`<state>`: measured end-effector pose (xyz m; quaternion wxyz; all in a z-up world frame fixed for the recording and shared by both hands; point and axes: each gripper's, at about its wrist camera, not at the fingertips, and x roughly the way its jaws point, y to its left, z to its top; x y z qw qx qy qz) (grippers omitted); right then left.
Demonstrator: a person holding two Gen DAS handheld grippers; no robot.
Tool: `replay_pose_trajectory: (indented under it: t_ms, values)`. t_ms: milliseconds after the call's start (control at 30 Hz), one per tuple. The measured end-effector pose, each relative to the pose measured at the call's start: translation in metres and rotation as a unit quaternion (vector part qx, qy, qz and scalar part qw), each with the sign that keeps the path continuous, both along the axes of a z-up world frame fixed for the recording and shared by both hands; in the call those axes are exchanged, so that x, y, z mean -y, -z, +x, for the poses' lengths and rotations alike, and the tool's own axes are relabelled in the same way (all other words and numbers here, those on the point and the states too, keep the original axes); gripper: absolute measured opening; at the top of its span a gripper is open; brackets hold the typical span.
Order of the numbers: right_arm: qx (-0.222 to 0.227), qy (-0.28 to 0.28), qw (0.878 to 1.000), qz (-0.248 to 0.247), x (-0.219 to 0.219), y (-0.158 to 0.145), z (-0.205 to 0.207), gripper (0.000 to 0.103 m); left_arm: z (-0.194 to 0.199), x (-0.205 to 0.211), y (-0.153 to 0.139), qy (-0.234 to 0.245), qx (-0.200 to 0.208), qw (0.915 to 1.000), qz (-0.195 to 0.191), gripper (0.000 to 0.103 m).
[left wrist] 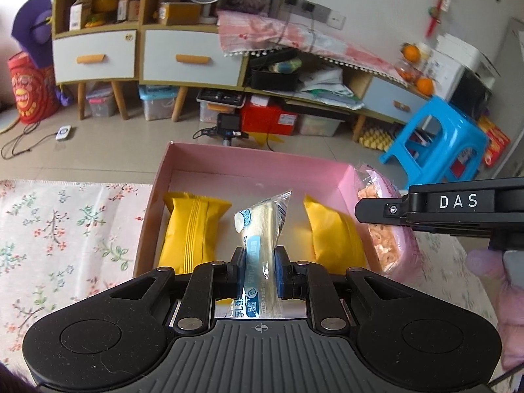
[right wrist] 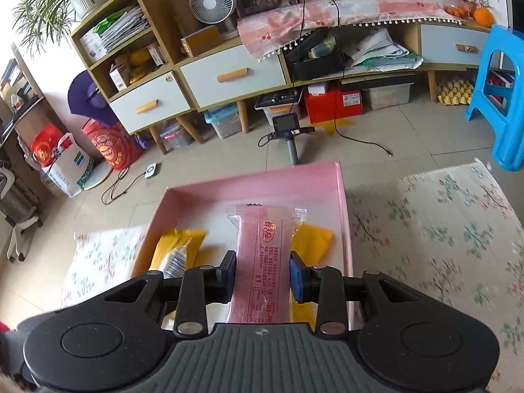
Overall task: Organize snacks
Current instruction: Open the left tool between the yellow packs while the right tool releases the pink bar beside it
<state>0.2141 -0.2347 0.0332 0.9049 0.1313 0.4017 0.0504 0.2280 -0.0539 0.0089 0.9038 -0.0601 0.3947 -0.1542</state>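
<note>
left gripper [left wrist: 260, 273] clamped mid-length on clear-wrapped roll [left wrist: 258, 226] | right gripper [right wrist: 262, 276] clamped on pink snack pack [right wrist: 265, 245] | soft, light, slippery film; grip mid-body, gently | over pink box [left wrist: 255, 163]

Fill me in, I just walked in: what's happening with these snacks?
A person is sorting snacks into a pink box on a floral cloth. The left gripper has its jaws shut on a white-and-blue packet, held over the gap between two yellow packets already in the box. The right gripper is clamped on a pink packet above the box.
</note>
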Motion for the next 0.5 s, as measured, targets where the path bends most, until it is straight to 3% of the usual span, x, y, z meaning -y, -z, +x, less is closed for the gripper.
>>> replay_pose_trajectory:
  t_ms: [233, 500]
  values:
    - [-0.002, 0.008, 1.000, 0.010, -0.004, 0.011, 0.031, 0.020, 0.024, 0.002, 0.013, -0.017, 0.007, 0.9998, -0.008, 0.013]
    - [-0.007, 0.011, 1.000, 0.002, -0.007, 0.020, 0.047, 0.020, 0.036, 0.014, 0.020, -0.005, 0.011, 0.9998, 0.015, 0.013]
